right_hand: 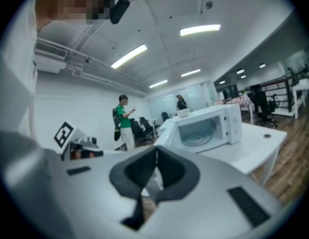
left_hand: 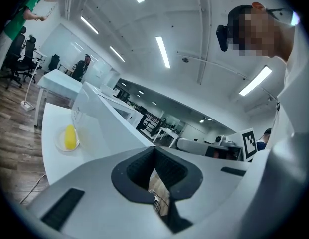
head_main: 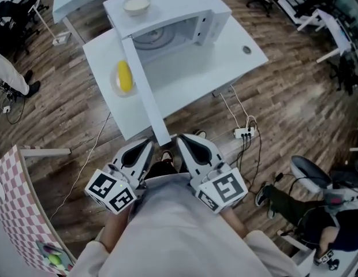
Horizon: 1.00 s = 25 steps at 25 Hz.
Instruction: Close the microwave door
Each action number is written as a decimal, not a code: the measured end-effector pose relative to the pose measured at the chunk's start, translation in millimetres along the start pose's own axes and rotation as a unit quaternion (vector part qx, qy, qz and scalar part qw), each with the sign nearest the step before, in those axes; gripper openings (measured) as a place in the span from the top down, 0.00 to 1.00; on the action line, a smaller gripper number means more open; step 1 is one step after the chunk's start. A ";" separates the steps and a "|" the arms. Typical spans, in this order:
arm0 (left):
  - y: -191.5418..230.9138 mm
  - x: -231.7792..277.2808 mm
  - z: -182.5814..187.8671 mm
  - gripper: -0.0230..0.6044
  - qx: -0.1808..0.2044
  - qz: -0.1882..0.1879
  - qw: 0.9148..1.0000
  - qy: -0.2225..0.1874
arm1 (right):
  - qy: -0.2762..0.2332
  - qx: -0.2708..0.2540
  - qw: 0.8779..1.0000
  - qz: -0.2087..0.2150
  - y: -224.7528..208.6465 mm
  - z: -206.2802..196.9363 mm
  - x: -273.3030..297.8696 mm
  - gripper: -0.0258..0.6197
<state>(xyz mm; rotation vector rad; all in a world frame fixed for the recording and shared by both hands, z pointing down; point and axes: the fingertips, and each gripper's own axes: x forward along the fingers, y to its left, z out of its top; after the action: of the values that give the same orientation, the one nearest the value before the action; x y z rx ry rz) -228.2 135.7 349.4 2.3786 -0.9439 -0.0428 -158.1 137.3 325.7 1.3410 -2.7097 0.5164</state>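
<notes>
The left tongs [head_main: 148,144] and right tongs [head_main: 181,139] are both closed and empty, just short of the worktop's [head_main: 225,56] near edge. The microwave [head_main: 185,27] sits toward the far edge, and its door [head_main: 142,85] stands wide open, reaching past the near edge. The best move is probably to press a closed tip on the door's outer face near its free end and sweep steadily, clear of the plate [head_main: 114,85].

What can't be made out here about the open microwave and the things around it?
1. White microwave door: the head view sees it edge-on, so its handle and window are hidden.
2. Yellow item on the clear plate: too small in the head and left gripper views to identify.
3. Small white bowl on the white microwave: contents too small to tell, head view.
4. Its control panel: blurred in the right gripper view.
</notes>
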 end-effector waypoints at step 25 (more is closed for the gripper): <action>6.9 23.9 -6.8 0.94 -0.019 0.008 1.000 0.014 | 0.024 0.001 0.999 0.021 -31.1 -2.9 13.4 0.92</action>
<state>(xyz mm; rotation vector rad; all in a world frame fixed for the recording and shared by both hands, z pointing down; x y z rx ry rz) -212.9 119.8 362.9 2.3303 -0.9398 -0.0226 -142.2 110.6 339.4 1.2584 -2.7044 0.5475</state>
